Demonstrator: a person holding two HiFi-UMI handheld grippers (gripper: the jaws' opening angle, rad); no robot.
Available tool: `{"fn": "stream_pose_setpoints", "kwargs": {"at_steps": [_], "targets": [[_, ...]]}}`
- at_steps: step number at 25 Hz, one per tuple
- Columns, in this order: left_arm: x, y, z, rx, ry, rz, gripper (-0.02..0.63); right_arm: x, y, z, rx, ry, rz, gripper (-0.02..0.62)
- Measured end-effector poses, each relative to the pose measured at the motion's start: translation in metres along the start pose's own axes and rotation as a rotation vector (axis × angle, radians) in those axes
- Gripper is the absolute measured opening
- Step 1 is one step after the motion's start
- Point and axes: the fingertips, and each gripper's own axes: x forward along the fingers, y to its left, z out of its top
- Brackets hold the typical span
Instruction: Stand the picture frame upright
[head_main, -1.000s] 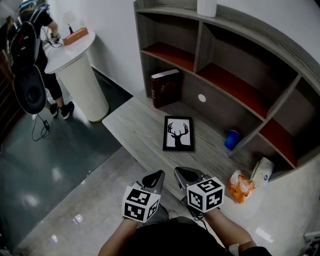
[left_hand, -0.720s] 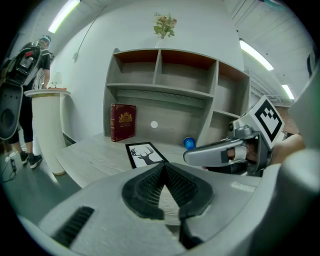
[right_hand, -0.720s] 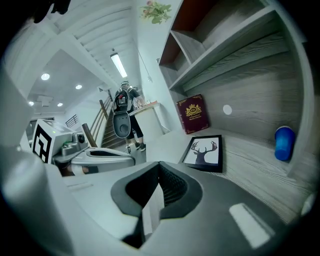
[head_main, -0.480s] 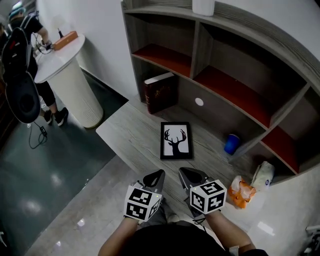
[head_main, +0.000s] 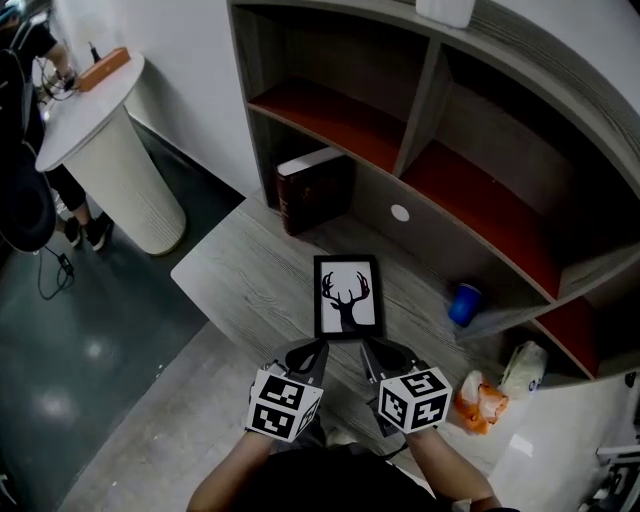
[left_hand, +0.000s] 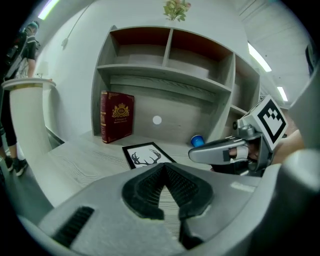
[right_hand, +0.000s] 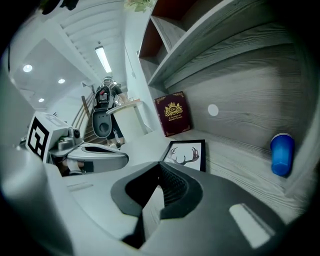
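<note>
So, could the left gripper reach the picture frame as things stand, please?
Probably yes: the left gripper is just short of the picture frame, lying flat, with nothing between them; its shut jaws would need opening first.

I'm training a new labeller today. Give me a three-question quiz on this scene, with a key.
1. True or false: the frame lies flat on the desk.
2. The left gripper and right gripper are: A) open, B) shut and empty, C) shut on the frame.
3. What colour is the cup right of the frame?
Key: 1 true; 2 B; 3 blue.
</note>
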Motion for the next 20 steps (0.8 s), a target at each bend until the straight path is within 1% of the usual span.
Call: {"fn": "stream_pose_setpoints", "kwargs": {"at_steps": [6, 9, 14, 17, 20], "targets": [[0.026, 0.016, 0.001, -0.006, 0.028, 0.000, -0.002, 0.020, -0.020, 0.004, 0.011, 0.020, -0.047, 0.000], [0.036, 0.025, 0.004, -0.017, 0.028, 0.006, -0.002, 0.030, -0.027, 0.005, 0.009, 0.026, -0.062, 0.000], [0.053, 0.040, 0.003, -0.021, 0.047, 0.011, -0.002, 0.042, -0.043, 0.007, -0.002, 0.041, -0.116, 0.000], [0.061, 0.048, -0.001, -0.017, 0.071, 0.021, 0.028, 0.048, -0.050, 0.004, -0.007, 0.058, -0.144, 0.000], [0.067, 0.057, -0.005, -0.017, 0.090, 0.027, 0.037, 0.054, -0.057, 0.001, -0.017, 0.074, -0.163, 0.000]]}}
